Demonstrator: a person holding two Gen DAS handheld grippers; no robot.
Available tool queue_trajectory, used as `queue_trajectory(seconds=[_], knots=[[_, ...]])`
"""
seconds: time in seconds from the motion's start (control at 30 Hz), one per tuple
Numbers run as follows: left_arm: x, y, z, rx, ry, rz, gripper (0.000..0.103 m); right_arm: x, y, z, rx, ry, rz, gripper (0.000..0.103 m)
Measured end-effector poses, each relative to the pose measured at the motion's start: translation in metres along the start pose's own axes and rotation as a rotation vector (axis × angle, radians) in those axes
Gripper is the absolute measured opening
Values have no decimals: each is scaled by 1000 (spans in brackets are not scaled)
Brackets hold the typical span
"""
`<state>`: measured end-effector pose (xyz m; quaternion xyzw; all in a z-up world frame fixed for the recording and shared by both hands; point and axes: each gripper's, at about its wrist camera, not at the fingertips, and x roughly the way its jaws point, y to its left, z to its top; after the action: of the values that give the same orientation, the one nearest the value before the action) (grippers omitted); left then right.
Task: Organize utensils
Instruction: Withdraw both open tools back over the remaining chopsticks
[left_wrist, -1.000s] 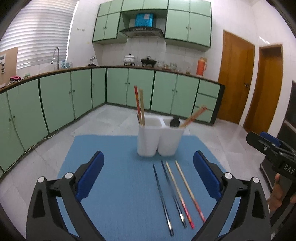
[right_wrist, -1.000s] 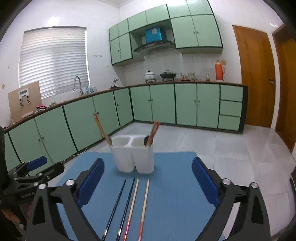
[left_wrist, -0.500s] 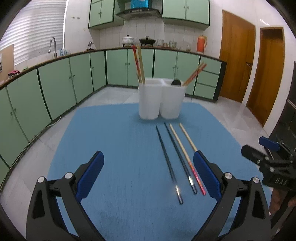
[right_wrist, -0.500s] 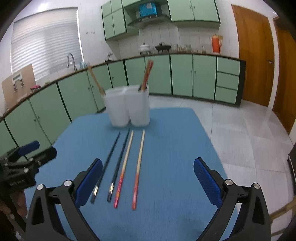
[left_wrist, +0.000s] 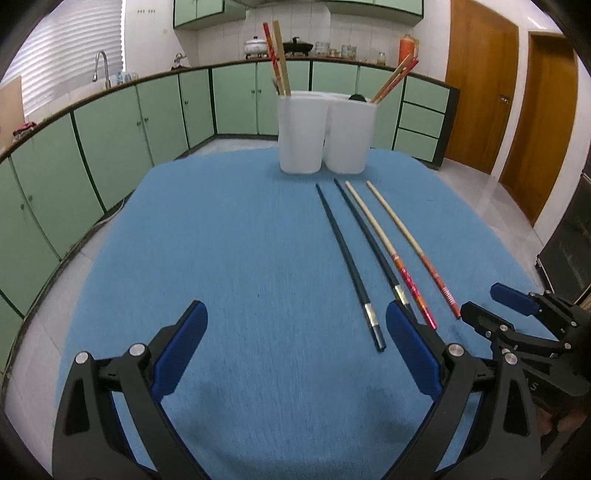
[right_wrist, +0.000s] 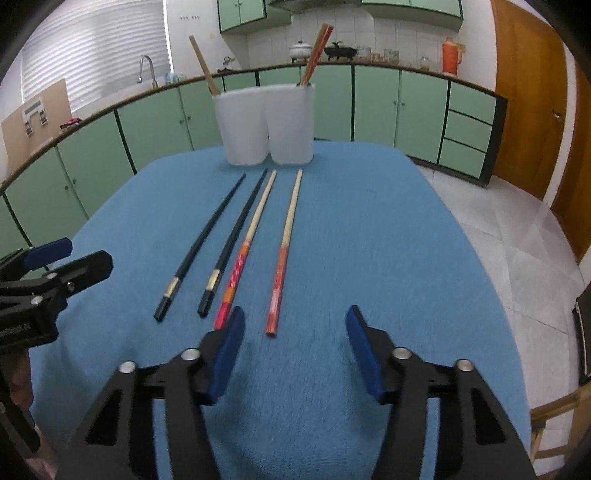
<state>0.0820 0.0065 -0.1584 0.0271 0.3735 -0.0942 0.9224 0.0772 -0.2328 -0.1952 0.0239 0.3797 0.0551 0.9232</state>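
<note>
A white two-cup holder stands at the far end of the blue mat, with chopsticks upright in both cups. Two dark chopsticks and two wooden red-ended chopsticks lie side by side before it. My left gripper hangs open over the mat, left of the chopsticks' near ends. My right gripper has its jaws closing, and the red end of the rightmost wooden chopstick lies just ahead between its fingertips, untouched. Each gripper shows in the other's view: right gripper, left gripper.
Green kitchen cabinets curve around behind the table, with a tiled floor to the right and wooden doors beyond. A wooden chair edge sits at the table's right side.
Both grippers have sunk toward the mat and tipped downward, so the lying chopsticks are now close ahead. The right gripper's jaws have narrowed from wide open.
</note>
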Motion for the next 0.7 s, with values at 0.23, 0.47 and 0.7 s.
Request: queue_trajectory(seconds=[0.23,0.47,0.7], knots=[[4,-3,-6,-5,19,-5,94,6,2,-4,-7,28,8,41],[6,-4,-7,-10,28,-8,94,12,6,-4,-17,34,3,34],[7,-5,-8,-12,33,-9,94,14,8,-3,-26,33,-11,28]])
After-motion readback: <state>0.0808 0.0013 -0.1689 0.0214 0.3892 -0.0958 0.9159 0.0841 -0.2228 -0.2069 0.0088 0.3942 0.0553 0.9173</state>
